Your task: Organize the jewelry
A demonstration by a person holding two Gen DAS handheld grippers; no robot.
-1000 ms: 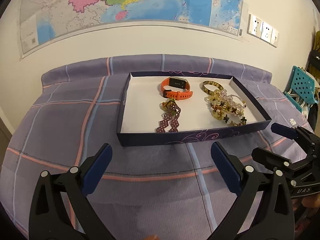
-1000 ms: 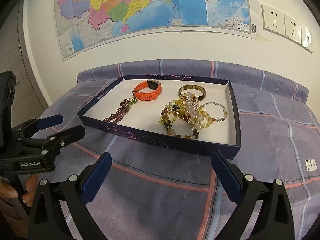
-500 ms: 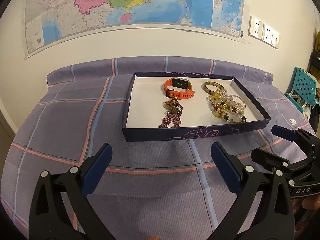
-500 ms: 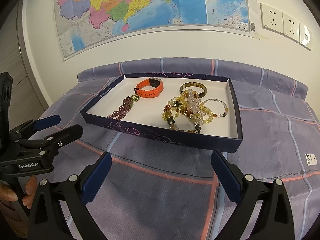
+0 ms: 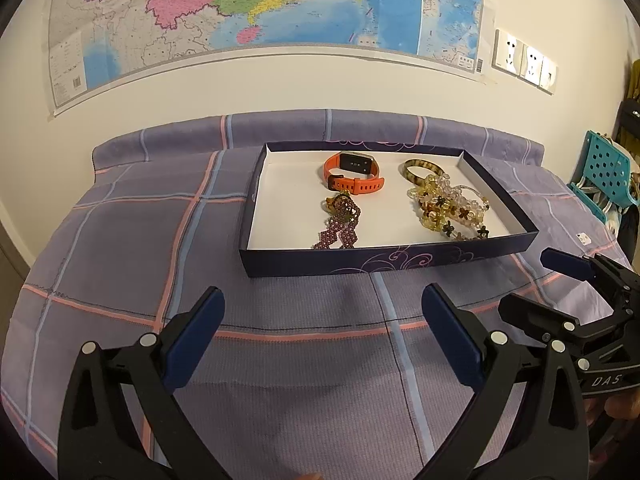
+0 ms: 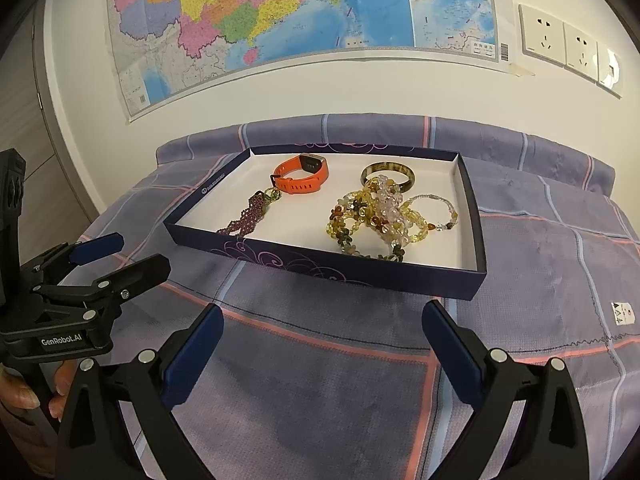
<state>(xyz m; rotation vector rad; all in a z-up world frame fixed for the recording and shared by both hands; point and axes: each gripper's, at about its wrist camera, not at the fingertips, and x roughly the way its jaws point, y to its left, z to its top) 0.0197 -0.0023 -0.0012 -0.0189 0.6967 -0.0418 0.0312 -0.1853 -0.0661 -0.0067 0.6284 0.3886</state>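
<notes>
A shallow dark blue box (image 5: 384, 258) (image 6: 320, 266) with a white floor lies on the purple plaid cloth. Inside are an orange smartwatch (image 5: 352, 174) (image 6: 302, 176), a purple beaded piece (image 5: 340, 224) (image 6: 248, 214), a brown bangle (image 5: 422, 170) (image 6: 387, 174) and a tangle of yellow and pink bead bracelets (image 5: 450, 212) (image 6: 380, 216). My left gripper (image 5: 322, 300) (image 6: 122, 252) is open and empty, short of the box's near wall. My right gripper (image 6: 322, 316) (image 5: 532, 280) is open and empty too, in front of the box's near right corner.
The cloth-covered table (image 5: 120, 248) backs onto a white wall with a map (image 5: 260, 4) and sockets (image 6: 568, 46). A teal perforated stool or basket (image 5: 606, 176) stands off the right edge. A small white tag (image 6: 623, 314) lies on the cloth at the right. A hand (image 6: 24, 384) holds the left gripper's handle.
Both grippers have pulled back from the box and risen slightly, so it looks smaller and farther away. Their jaws stay wide open, and the jewelry has not moved.
</notes>
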